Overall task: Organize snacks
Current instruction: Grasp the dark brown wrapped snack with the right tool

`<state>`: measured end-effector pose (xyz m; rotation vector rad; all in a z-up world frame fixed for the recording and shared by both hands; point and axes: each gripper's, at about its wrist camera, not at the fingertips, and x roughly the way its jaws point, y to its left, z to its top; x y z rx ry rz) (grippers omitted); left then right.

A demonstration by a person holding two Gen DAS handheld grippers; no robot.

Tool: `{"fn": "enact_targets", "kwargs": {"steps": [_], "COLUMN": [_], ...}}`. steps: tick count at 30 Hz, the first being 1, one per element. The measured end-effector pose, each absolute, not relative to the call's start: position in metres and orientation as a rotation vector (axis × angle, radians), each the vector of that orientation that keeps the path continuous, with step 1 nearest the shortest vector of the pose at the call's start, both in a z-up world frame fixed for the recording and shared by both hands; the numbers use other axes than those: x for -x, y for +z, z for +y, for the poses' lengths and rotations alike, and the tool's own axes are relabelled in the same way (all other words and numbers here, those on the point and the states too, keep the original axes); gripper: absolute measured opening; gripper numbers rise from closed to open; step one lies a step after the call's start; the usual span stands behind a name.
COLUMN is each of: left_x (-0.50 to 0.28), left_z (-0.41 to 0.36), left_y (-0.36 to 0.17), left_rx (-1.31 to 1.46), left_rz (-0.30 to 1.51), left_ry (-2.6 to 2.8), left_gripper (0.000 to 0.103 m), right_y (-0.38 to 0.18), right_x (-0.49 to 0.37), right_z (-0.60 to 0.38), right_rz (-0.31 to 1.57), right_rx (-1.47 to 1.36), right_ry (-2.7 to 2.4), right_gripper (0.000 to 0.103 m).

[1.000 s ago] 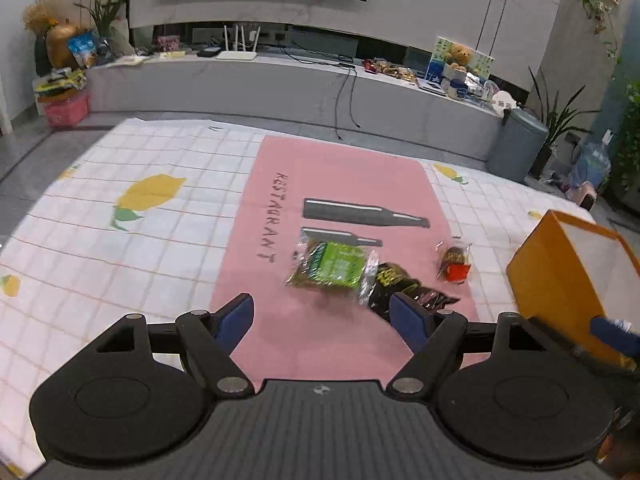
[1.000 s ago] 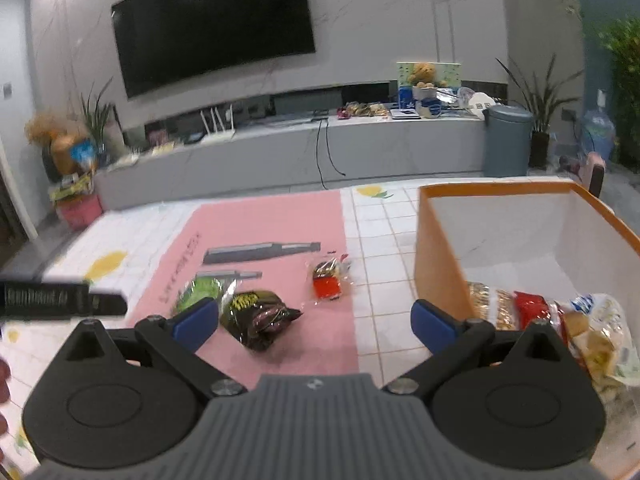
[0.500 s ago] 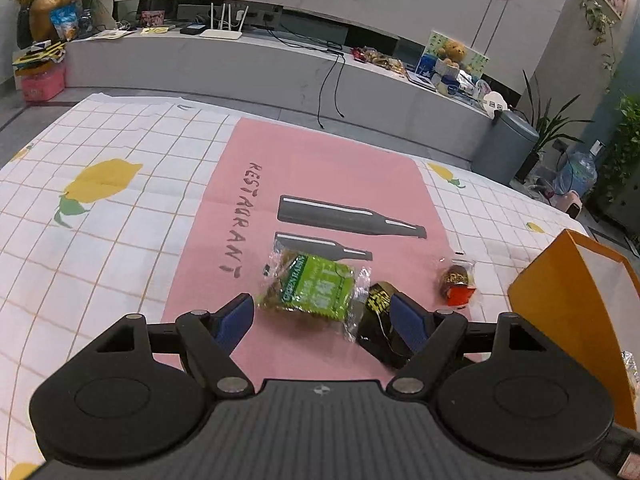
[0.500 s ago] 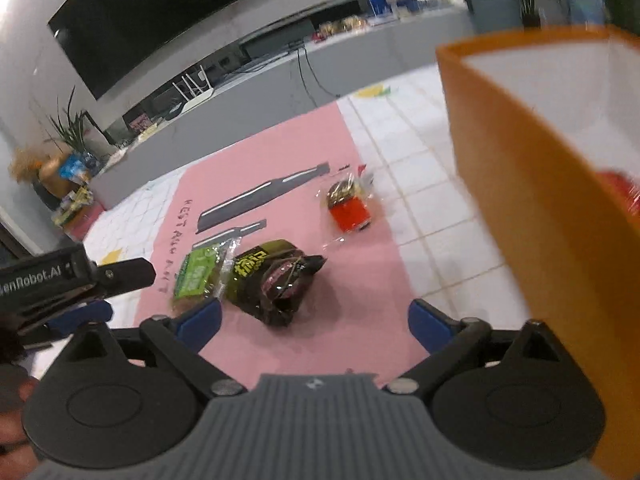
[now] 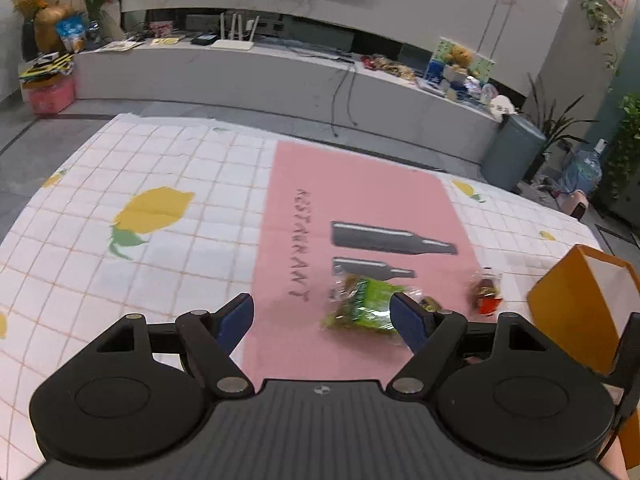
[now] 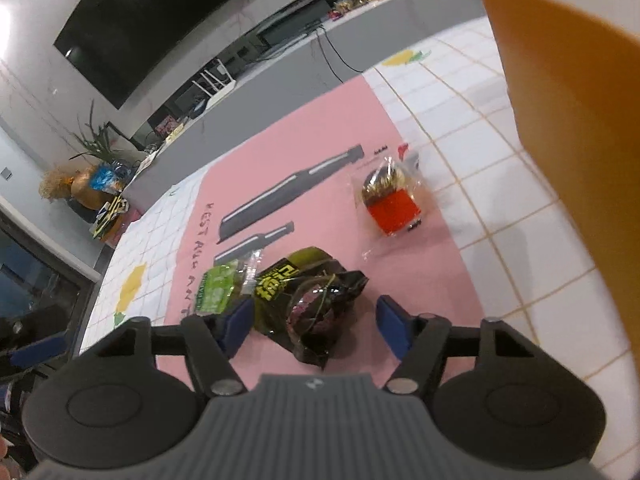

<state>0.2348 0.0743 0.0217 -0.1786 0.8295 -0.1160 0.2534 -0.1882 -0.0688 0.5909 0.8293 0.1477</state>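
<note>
Closing right tool (image 6: 315,315) straddles crinkled black snack packet (image 6: 310,304), pads not touching; left tool (image 5: 322,318) gapes empty.

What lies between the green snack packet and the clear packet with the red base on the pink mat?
The black snack packet lies between the green packet and the red-based packet, touching the green one. The right wrist view shows this clearly.
</note>
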Motion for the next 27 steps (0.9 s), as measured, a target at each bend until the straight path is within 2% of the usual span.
{"fn": "enact_targets", "kwargs": {"steps": [2, 3, 5, 20, 27], "left_x": [-0.237, -0.238, -0.239, -0.233, -0.259], "left_z": [0.081, 0.084, 0.087, -0.01, -0.008], "left_y": [0.02, 0.018, 0.012, -0.01, -0.011], "left_rx": [0.19, 0.204, 0.244, 0.035, 0.035], "left_rz": [0.838, 0.841, 0.854, 0.888, 0.85], "left_ry": [-0.093, -0.084, -0.078, -0.18, -0.169], "left_gripper": [0.091, 0.091, 0.091, 0.091, 0.091], "right_y": [-0.071, -0.071, -0.072, -0.057, -0.05], "right_x": [-0.255, -0.256, -0.258, -0.24, -0.2], "right_z": [-0.188, -0.187, -0.184, -0.192, -0.199], "right_rz": [0.815, 0.815, 0.82, 0.871, 0.923], "right_rx": [-0.593, -0.588, -0.554, -0.437, -0.4], "right_ry": [0.146, 0.15, 0.154, 0.16, 0.141], "right_gripper": [0.057, 0.048, 0.039, 0.037, 0.037]}}
